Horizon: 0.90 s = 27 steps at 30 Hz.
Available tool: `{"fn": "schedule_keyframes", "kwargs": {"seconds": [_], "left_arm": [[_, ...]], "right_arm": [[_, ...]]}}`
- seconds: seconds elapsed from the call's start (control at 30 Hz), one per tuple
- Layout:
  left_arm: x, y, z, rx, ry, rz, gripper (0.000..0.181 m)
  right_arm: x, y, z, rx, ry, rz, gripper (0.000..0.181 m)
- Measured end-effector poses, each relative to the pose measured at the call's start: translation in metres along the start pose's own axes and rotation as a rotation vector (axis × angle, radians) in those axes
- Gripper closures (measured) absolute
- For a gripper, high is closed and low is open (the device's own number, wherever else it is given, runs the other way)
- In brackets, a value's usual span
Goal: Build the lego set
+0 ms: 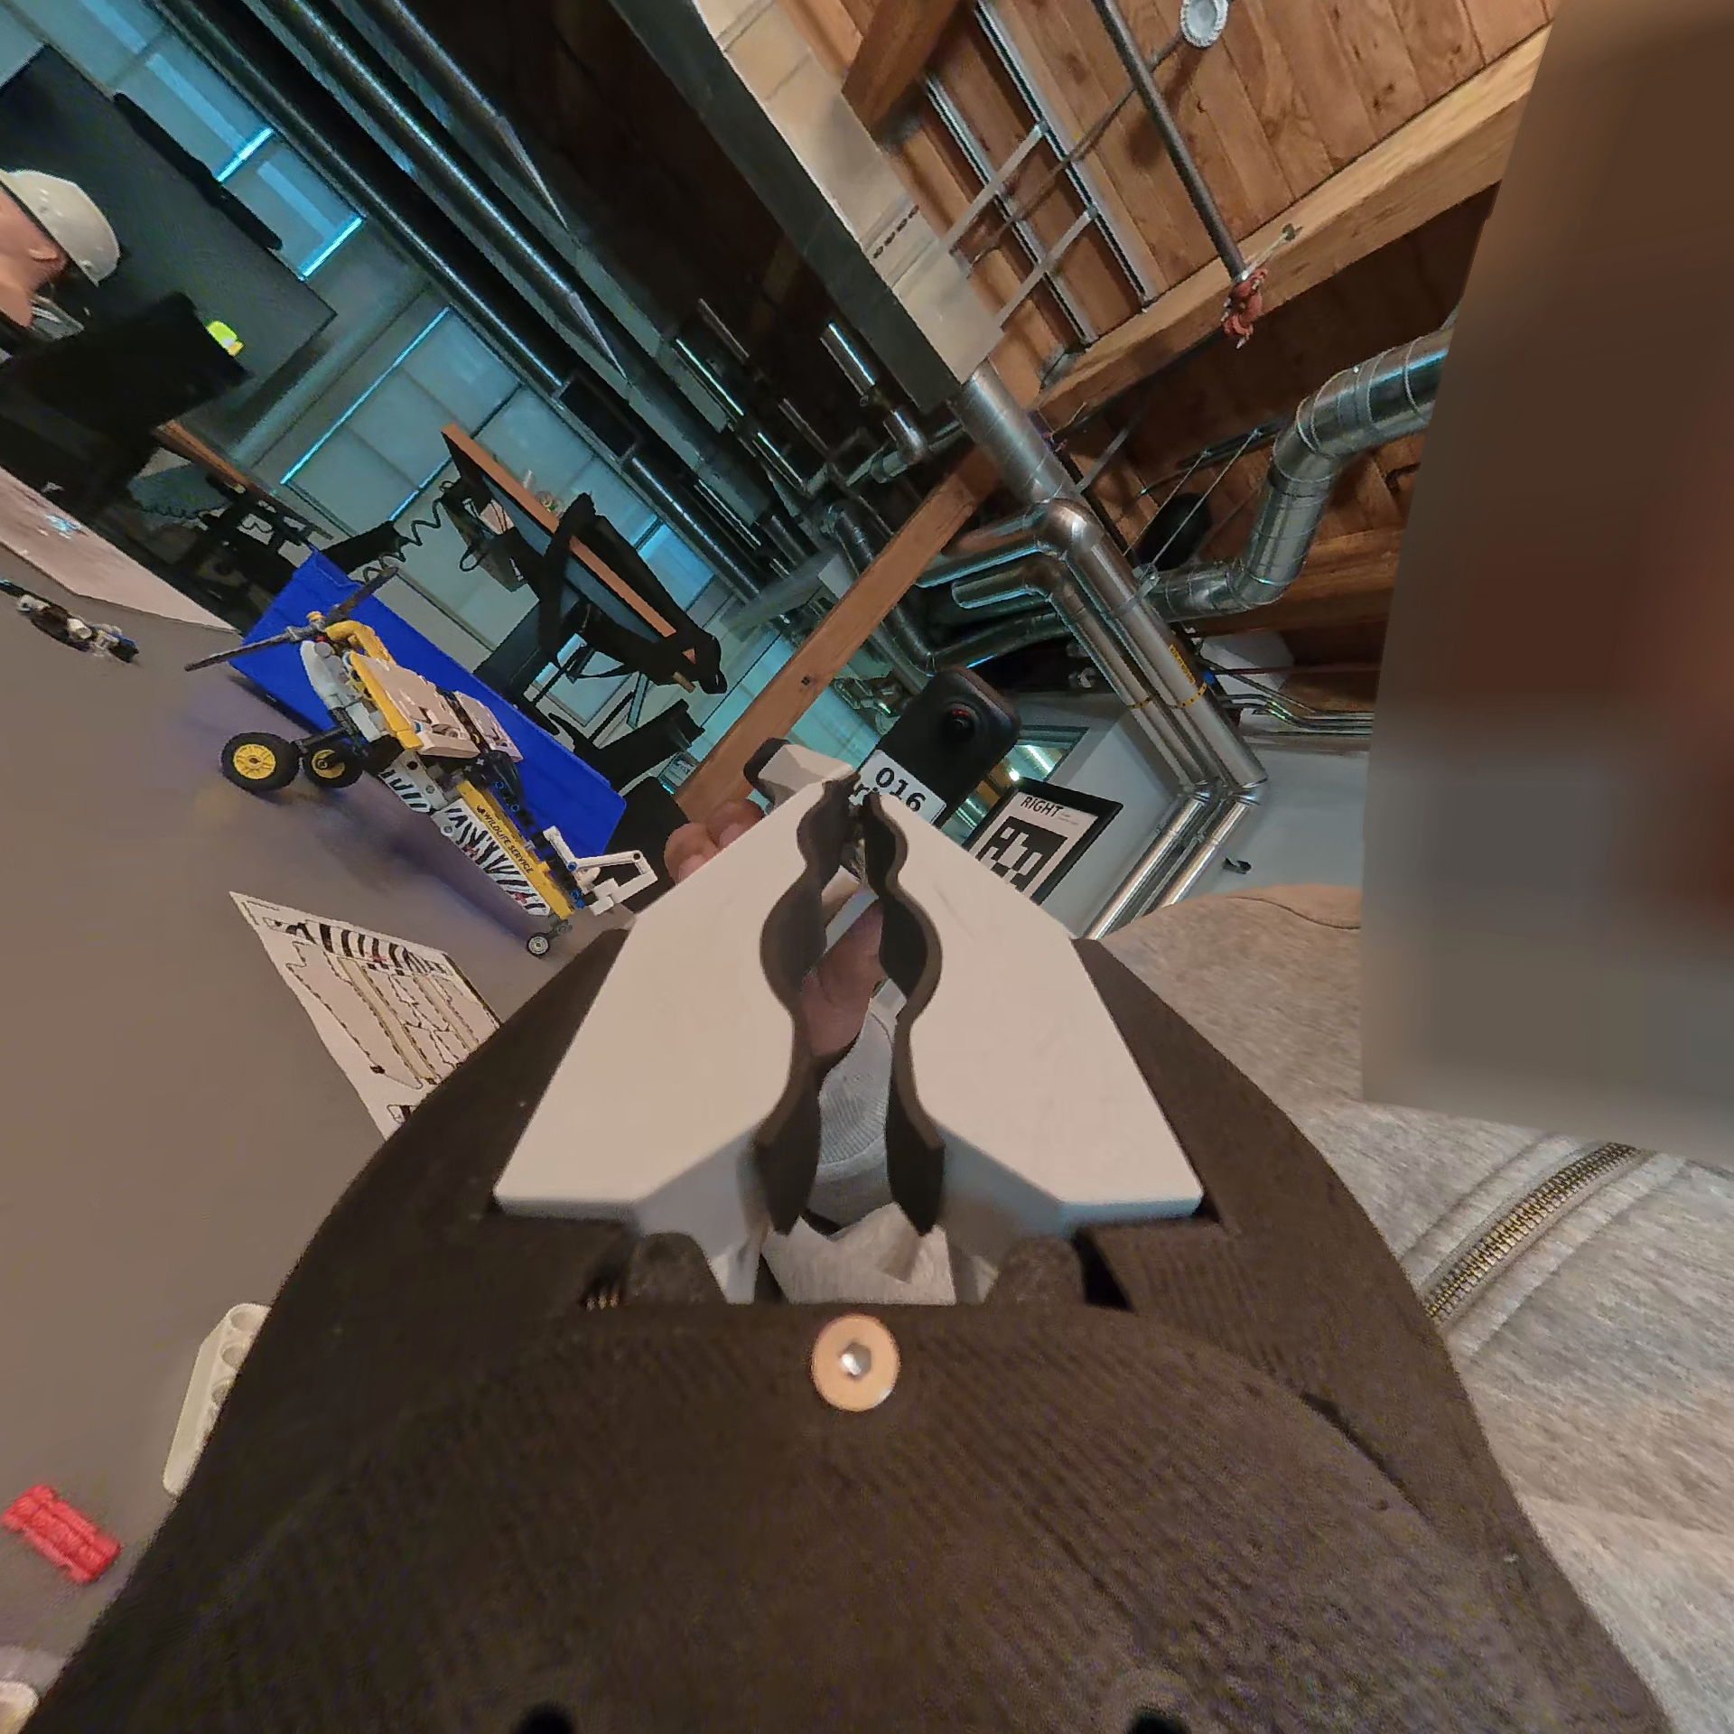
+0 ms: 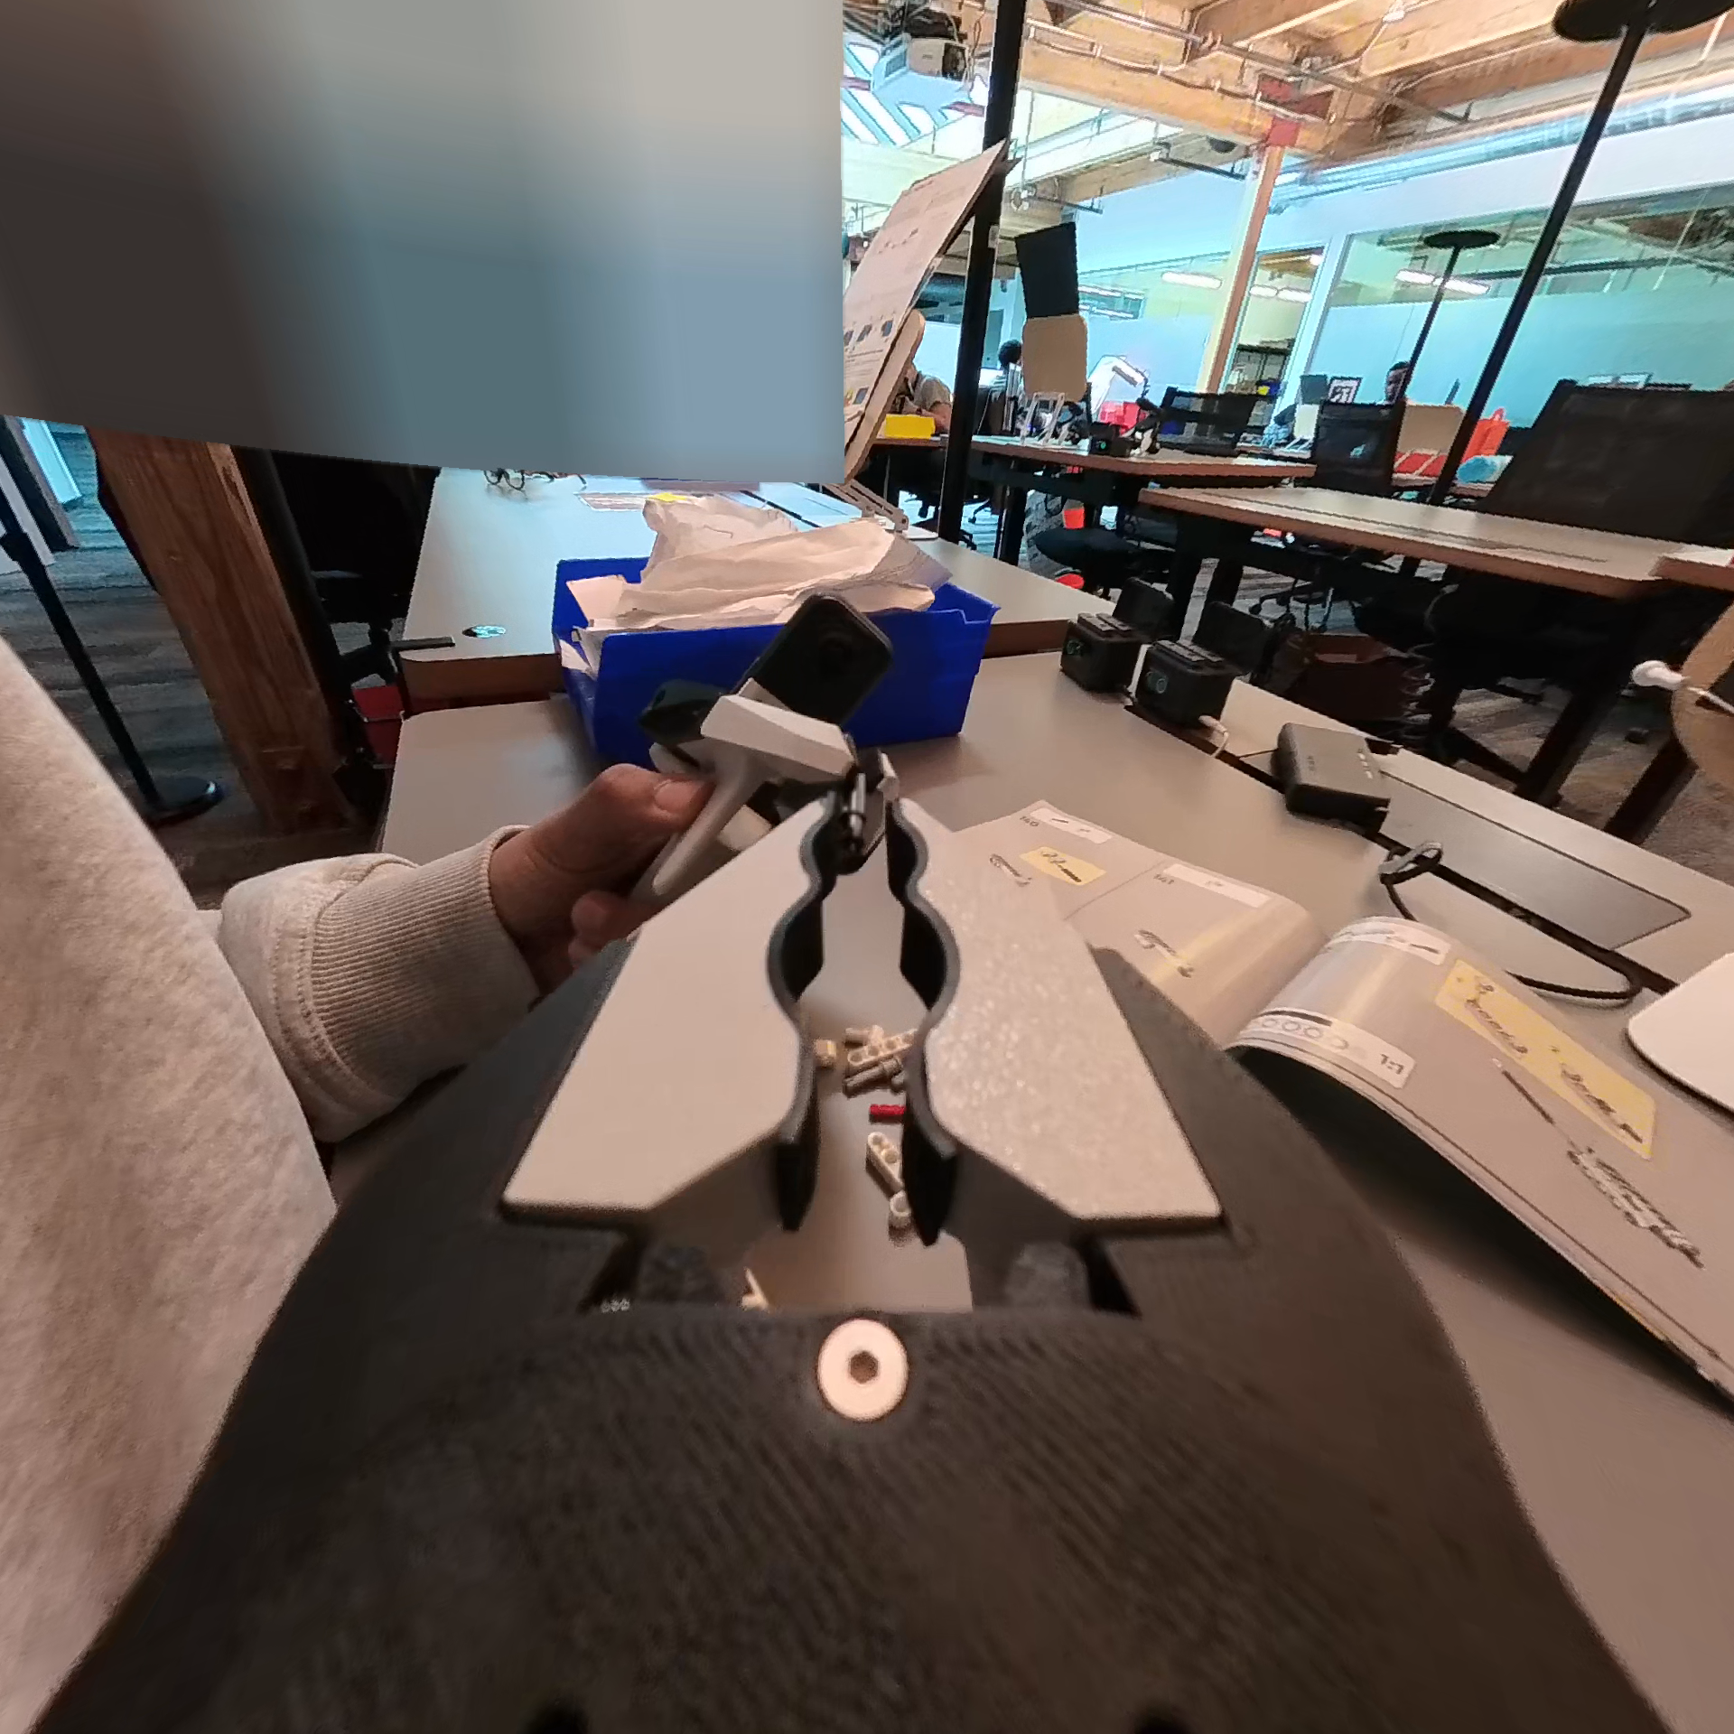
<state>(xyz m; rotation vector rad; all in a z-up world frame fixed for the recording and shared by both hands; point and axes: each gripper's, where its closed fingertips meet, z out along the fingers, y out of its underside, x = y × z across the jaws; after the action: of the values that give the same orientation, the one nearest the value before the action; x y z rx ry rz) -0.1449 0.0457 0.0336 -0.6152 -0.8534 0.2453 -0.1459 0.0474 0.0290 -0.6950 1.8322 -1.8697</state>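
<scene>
Jaws of left gripper (image 1: 859, 807) and right gripper (image 2: 856, 814) pinch one small dark piece (image 2: 852, 809), mostly hidden.

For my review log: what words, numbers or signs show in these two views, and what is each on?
Wording not quoted, only what bears it.
White tag under the black camera: printed digits, legible.
Black-framed marker card: one word above a pattern.
Lego helicopter: lettering on its yellow side strip.
Open instruction booklet: small numbers, mostly blurred.
</scene>
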Motion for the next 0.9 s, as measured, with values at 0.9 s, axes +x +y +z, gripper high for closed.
{"fn": "schedule_keyframes", "kwargs": {"seconds": [0.9], "left_arm": [[-0.009, -0.020, -0.012, 0.130, -0.066, 0.024, 0.165]], "right_arm": [[0.005, 0.000, -0.004, -0.065, -0.014, 0.124, 0.177]]}}
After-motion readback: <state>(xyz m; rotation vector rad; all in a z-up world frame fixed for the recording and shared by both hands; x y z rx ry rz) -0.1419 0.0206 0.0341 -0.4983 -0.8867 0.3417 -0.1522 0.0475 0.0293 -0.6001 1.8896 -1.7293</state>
